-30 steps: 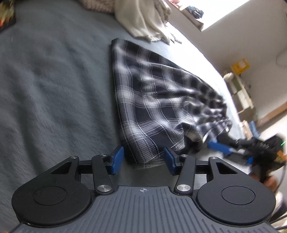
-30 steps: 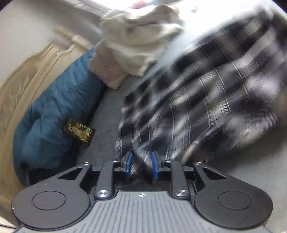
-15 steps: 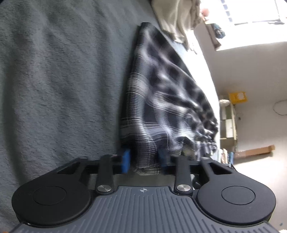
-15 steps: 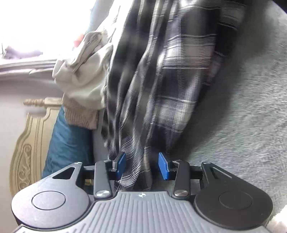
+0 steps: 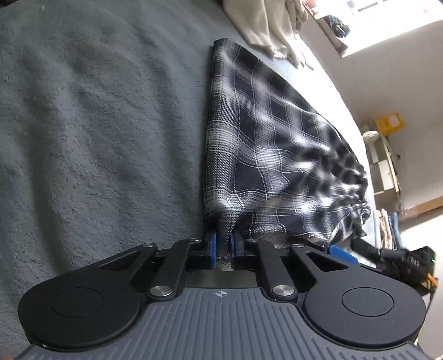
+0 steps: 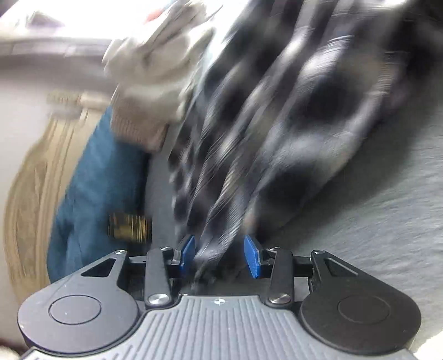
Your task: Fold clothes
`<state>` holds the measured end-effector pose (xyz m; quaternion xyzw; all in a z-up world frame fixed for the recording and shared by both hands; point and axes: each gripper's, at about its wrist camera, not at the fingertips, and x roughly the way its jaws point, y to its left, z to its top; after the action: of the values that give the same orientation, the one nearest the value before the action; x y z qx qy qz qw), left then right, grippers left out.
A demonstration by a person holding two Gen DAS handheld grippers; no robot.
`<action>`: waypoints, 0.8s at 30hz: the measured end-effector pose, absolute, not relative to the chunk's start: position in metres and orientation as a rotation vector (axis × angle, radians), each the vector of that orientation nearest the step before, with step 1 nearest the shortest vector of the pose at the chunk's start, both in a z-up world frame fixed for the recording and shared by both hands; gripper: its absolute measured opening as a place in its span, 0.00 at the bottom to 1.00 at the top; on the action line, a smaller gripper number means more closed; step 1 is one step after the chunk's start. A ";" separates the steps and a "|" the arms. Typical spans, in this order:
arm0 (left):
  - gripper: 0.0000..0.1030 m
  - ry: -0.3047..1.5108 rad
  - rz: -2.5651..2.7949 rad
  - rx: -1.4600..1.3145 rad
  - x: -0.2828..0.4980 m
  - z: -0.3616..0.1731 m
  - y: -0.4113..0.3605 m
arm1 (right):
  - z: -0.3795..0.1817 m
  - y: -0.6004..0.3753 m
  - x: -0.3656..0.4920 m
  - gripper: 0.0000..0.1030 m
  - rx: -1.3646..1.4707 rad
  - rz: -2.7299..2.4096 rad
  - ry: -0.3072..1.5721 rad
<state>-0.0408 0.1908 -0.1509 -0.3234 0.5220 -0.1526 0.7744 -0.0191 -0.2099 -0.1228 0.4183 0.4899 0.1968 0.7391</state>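
So in the last second the left claw (image 5: 223, 245) went from wide open around the near corner of the plaid garment (image 5: 265, 144) to pinched tight on it, and the cloth that was lying looser on the bed (image 5: 97, 124) is now pulled up into a taut ridge running away from that corner. Meanwhile the right claw (image 6: 220, 256) had its pads close together on the fabric a second ago and now they stand well apart, with a bunched strand of plaid (image 6: 265, 116) running loose between them; the right view is heavily smeared, so something's moving fast there. Using the plaid garment as the anchor: grey bed to its left, the beige clothes pile (image 5: 265, 25) just past its far end, the right claw's blue pad peeking out at its near right edge (image 5: 342, 253). What worries me: with only the left corner actually clamped, the right side can slide out and drop, so the fold line goes crooked or the layers bunch. Also, a hard tug from one corner could drag the whole thing toward the beige pile.
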 end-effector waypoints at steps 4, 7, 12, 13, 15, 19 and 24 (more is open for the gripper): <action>0.11 1.114 -0.343 -0.673 -0.043 -0.151 0.190 | -0.112 -0.196 -0.014 0.42 0.829 0.482 1.103; 0.12 1.106 -0.347 -0.648 -0.044 -0.151 0.189 | -0.111 -0.193 -0.008 0.41 0.867 0.462 1.136; 0.12 1.092 -0.364 -0.631 -0.045 -0.151 0.189 | -0.132 -0.189 -0.004 0.34 0.986 0.404 1.241; 0.12 1.090 -0.367 -0.630 -0.045 -0.152 0.189 | -0.134 -0.189 -0.004 0.26 0.996 0.395 1.240; 0.13 1.087 -0.373 -0.629 -0.045 -0.152 0.189 | -0.138 -0.190 -0.008 0.11 1.017 0.385 1.219; 0.13 1.082 -0.383 -0.624 -0.044 -0.153 0.189 | -0.137 -0.197 -0.012 0.03 1.115 0.408 1.147; 0.13 1.082 -0.389 -0.623 -0.045 -0.153 0.190 | -0.138 -0.202 -0.011 0.00 1.254 0.465 1.066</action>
<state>-0.0452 0.1899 -0.1533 -0.2899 0.5032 -0.1809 0.7937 -0.0111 -0.2022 -0.1385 0.5534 0.4705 0.2050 0.6560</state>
